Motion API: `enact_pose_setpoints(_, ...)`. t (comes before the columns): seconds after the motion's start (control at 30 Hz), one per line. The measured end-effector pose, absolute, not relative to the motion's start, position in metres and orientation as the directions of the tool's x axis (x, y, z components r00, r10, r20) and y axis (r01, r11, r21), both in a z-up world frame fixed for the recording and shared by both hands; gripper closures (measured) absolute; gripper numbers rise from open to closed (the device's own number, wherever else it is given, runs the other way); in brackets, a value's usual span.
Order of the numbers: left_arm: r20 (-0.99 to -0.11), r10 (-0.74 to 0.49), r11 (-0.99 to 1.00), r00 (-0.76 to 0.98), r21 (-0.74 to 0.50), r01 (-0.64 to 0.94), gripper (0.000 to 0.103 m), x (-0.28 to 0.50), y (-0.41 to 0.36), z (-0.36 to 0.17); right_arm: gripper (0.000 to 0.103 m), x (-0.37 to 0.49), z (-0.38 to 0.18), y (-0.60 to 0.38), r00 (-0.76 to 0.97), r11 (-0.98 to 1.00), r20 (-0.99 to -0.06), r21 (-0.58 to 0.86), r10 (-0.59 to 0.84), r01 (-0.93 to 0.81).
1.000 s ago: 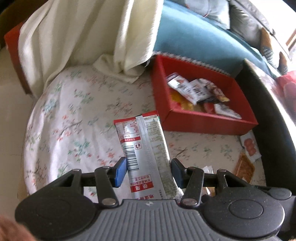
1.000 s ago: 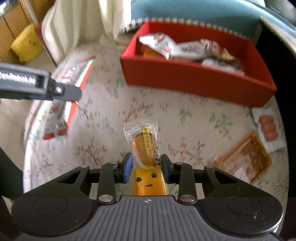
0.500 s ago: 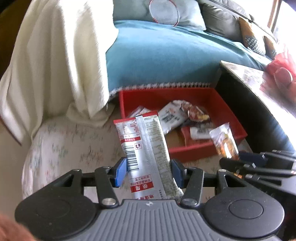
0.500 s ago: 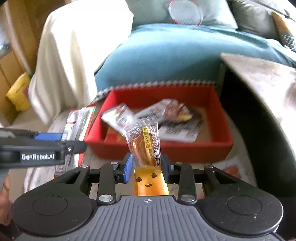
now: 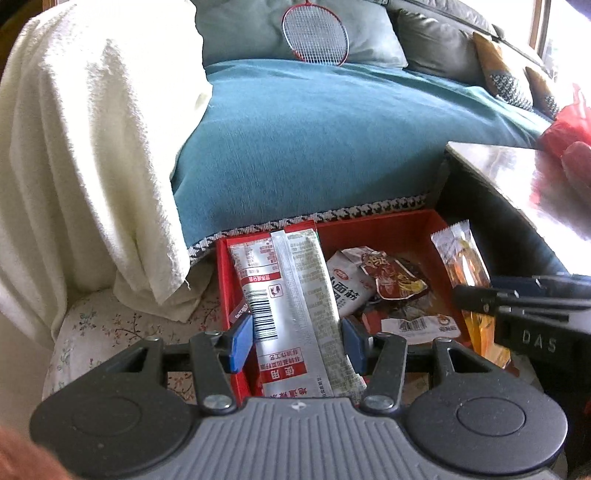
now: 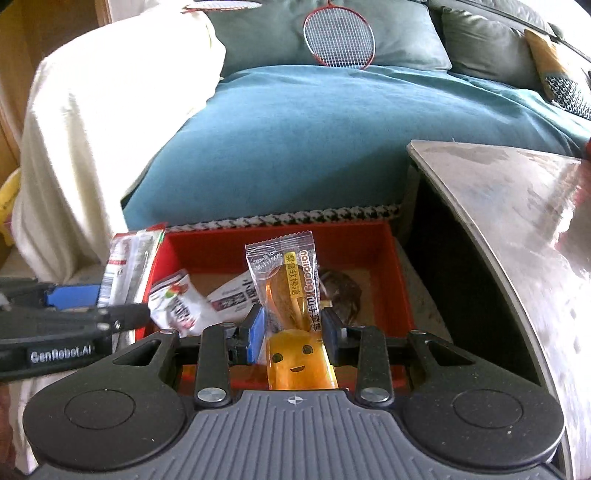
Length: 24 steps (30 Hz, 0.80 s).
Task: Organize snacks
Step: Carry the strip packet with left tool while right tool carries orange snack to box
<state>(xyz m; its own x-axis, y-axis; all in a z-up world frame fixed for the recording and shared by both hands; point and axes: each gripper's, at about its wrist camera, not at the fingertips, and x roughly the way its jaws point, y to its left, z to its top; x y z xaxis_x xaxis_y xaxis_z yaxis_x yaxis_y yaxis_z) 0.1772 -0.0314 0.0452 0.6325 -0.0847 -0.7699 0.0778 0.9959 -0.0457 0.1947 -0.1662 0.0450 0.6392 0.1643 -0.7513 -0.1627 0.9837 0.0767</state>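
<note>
Left claw (image 5: 297,341) pinches a long silver-and-red foil snack packet (image 5: 291,314); right claw (image 6: 293,334) pinches a clear orange jelly pouch (image 6: 291,314); open red cardboard box (image 6: 400,295) lies just beyond both.

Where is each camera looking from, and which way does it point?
Left wrist view: sits on the left gripper, looking forward and down over its silver snack packet into the red box; the right gripper shows at the right edge.
Right wrist view: sits on the right gripper, looking forward and down over its orange snack packet into the red box; the left gripper shows at the left edge.
Both share the box, the teal sofa and the badminton racket.
</note>
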Motion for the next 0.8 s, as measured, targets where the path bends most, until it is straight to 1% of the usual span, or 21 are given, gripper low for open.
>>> enact_pose_setpoints(0.23, -0.782, -0.050, 0.998, 0.622, -0.014, 0.062, 0.058, 0.193, -0.036, 0.032, 0.062, 0.219, 0.033, -0.164, 0.612, 0.986, -0.778, 0.068, 0.146, -0.149)
enact_pose_setpoints(0.5, -0.797, -0.045, 0.998, 0.603, -0.010, 0.060, 0.058, 0.202, -0.037, 0.023, 0.062, 0.230, 0.019, -0.161, 0.578, 0.988, -0.806, 0.051, 0.128, -0.147)
enact_pose_setpoints(0.57, -0.800, -0.042, 0.998, 0.599, -0.008, 0.059, 0.058, 0.203, -0.038, 0.021, 0.061, 0.231, 0.016, -0.161, 0.570, 0.988, -0.812, 0.050, 0.125, -0.145)
enact_pose_setpoints(0.63, -0.801, -0.041, 0.998, 0.597, -0.007, 0.060, 0.058, 0.205, -0.039, 0.020, 0.057, 0.232, 0.015, -0.160, 0.565, 0.988, -0.816, 0.049, 0.123, -0.143)
enact_pose_setpoints(0.7, -0.803, -0.038, 0.998, 0.595, -0.004, 0.059, 0.058, 0.205, -0.038, 0.019, 0.057, 0.233, 0.015, -0.161, 0.563, 0.989, -0.818, 0.049, 0.119, -0.138)
enact_pose_setpoints(0.8, -0.805, -0.032, 0.998, 0.593, 0.002, 0.058, 0.058, 0.206, -0.038, 0.018, 0.054, 0.232, 0.016, -0.161, 0.562, 0.989, -0.819, 0.049, 0.118, -0.136)
